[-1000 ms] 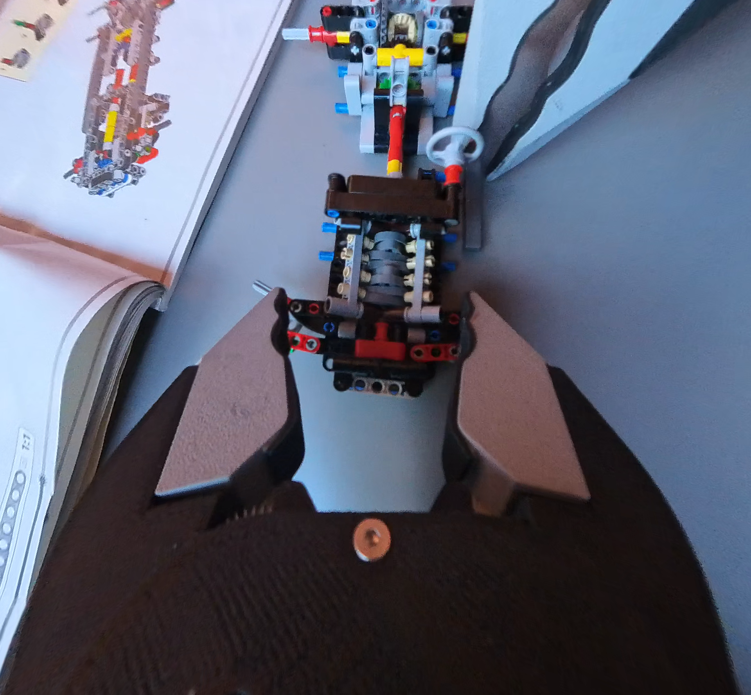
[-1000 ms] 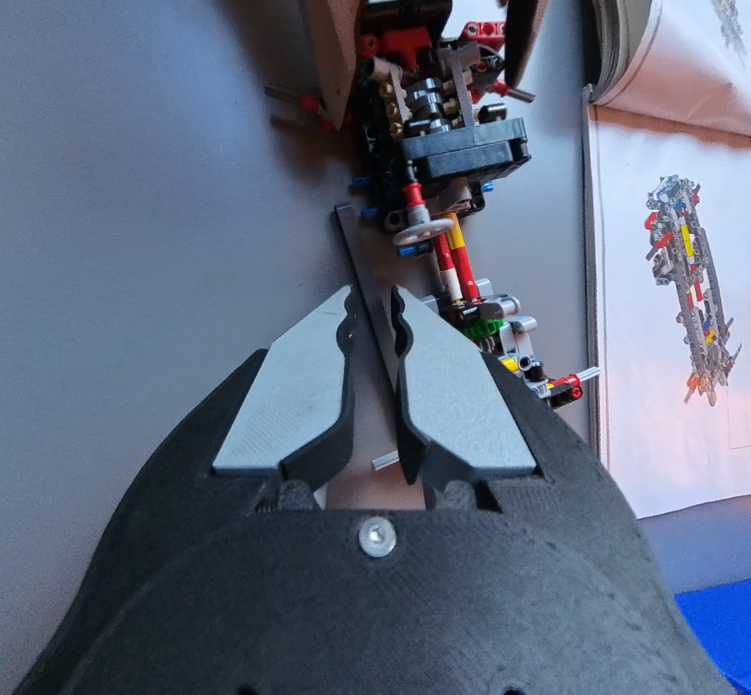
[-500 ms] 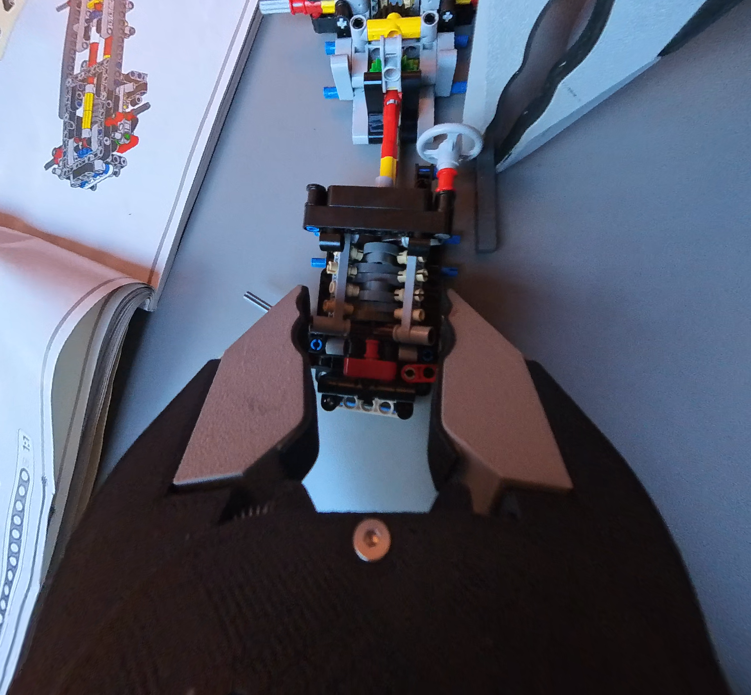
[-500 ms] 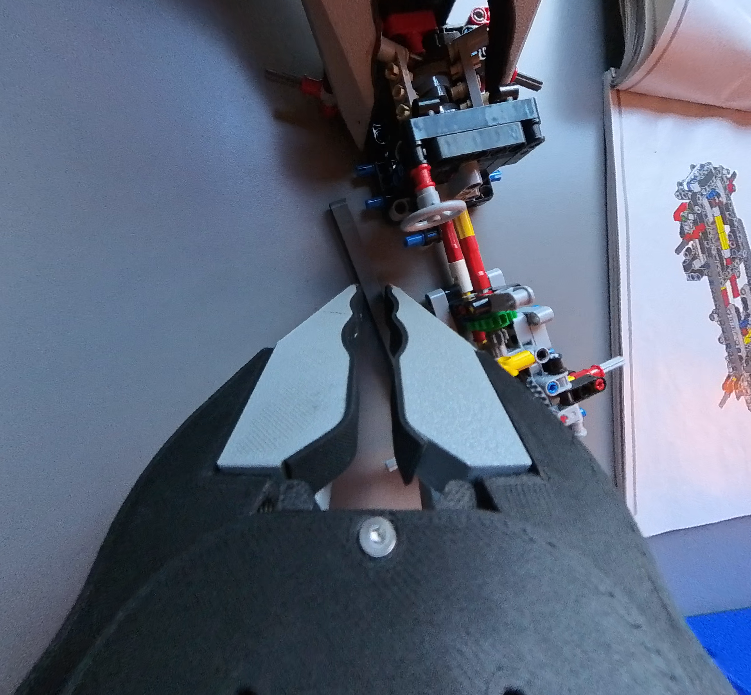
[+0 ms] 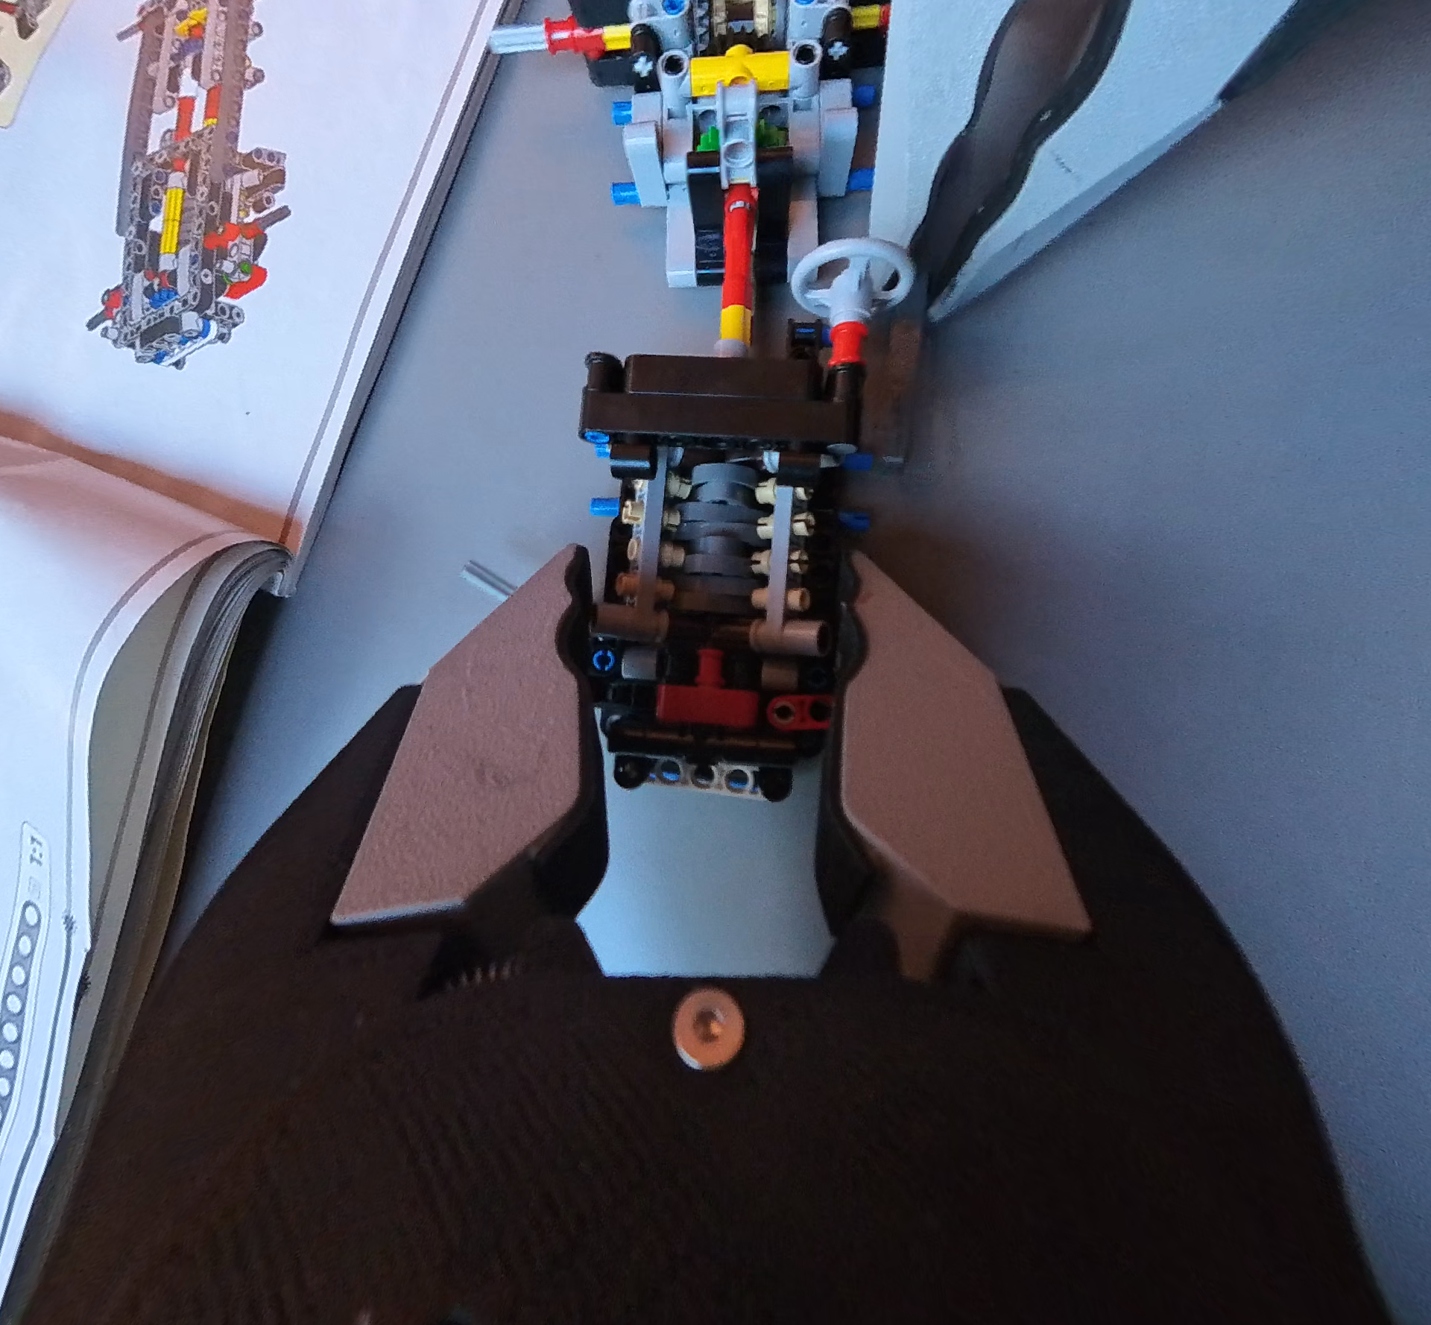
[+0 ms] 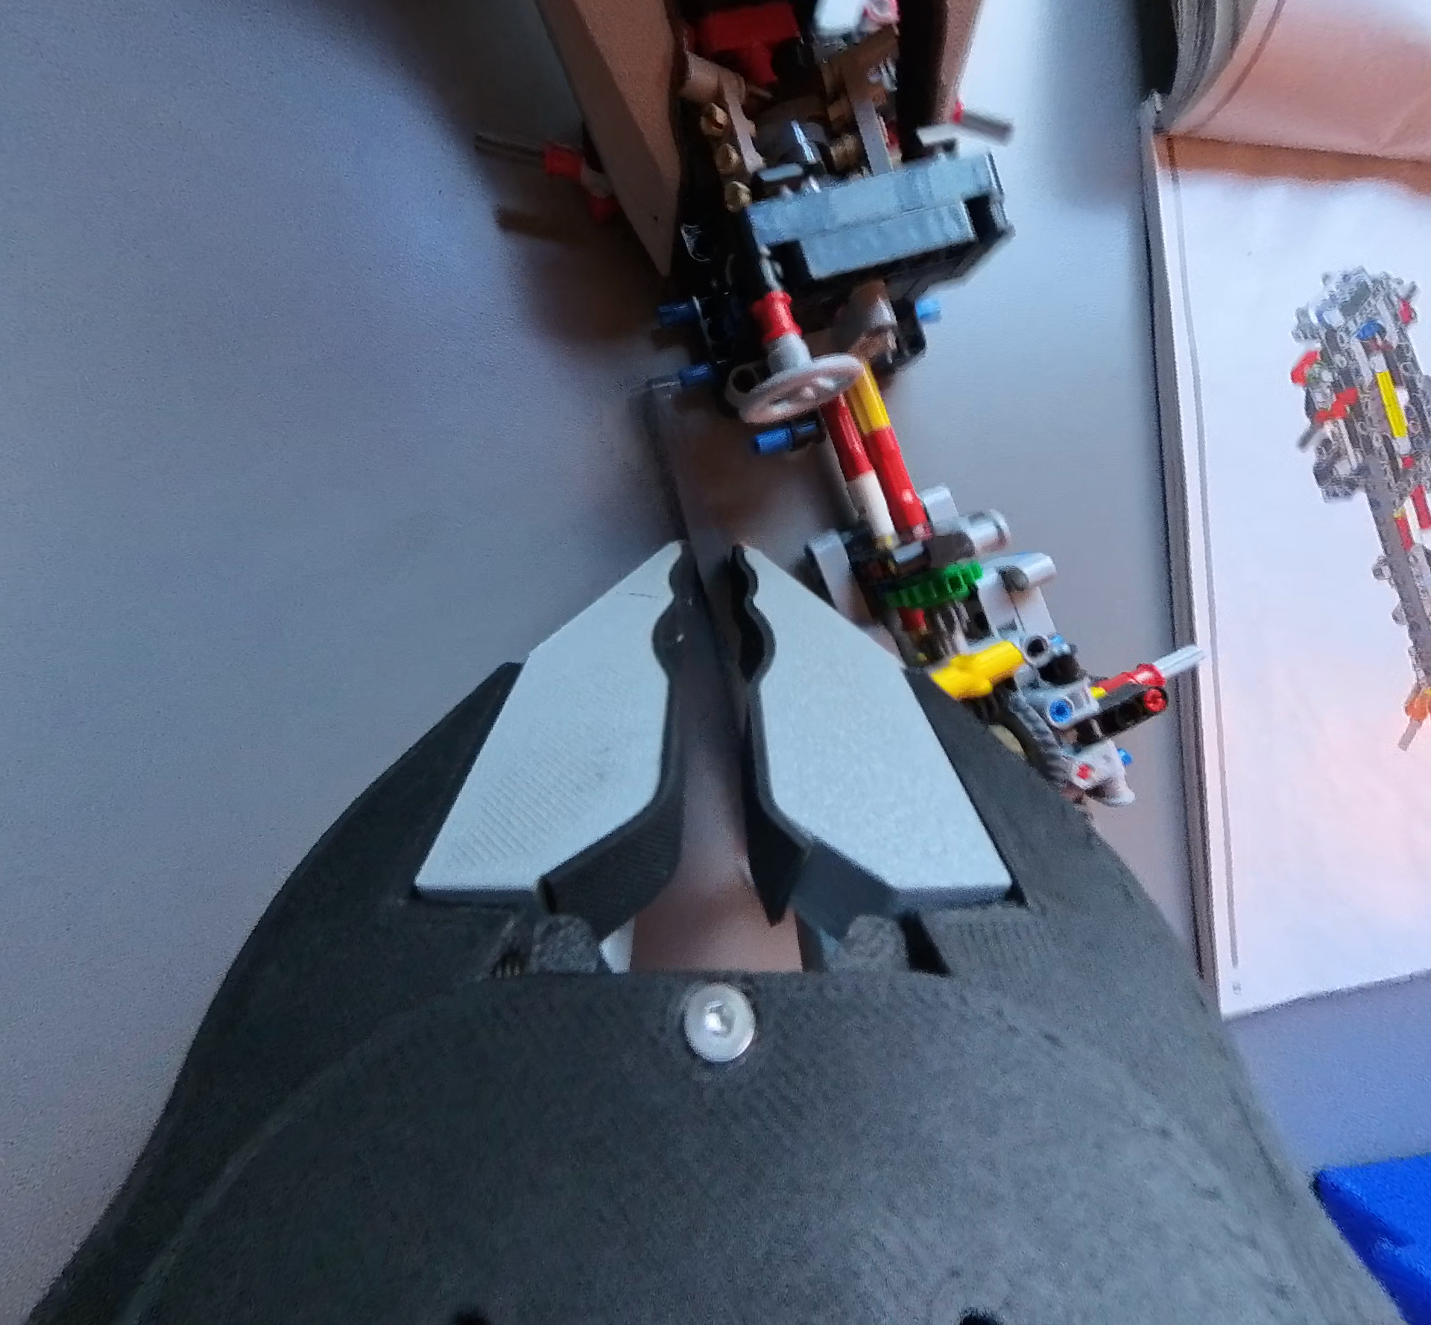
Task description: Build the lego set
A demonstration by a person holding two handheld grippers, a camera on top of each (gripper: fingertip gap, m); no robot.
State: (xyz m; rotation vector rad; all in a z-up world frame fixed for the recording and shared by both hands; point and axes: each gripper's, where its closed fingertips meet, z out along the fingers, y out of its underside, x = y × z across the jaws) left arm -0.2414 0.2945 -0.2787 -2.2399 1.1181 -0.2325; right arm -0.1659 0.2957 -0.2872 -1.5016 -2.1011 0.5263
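- On the grey desk (image 5: 1161, 591), beside an open instruction booklet (image 5: 325, 126) along one edge, lies a long brick-built chassis (image 5: 720, 513).
- The left hand-held gripper (image 5: 716, 591) clamps the chassis's engine end, probably to steady it.
- The right hand-held gripper (image 6: 711, 591) pinches a dark grey beam (image 6: 685, 482) alongside the chassis; bare desk beyond leaves room.

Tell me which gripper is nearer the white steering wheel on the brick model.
Right. The right gripper, clamping a dark flat beam, has its fingertips just beside the steering wheel. The left gripper grips the model's opposite end, with the black frame between.
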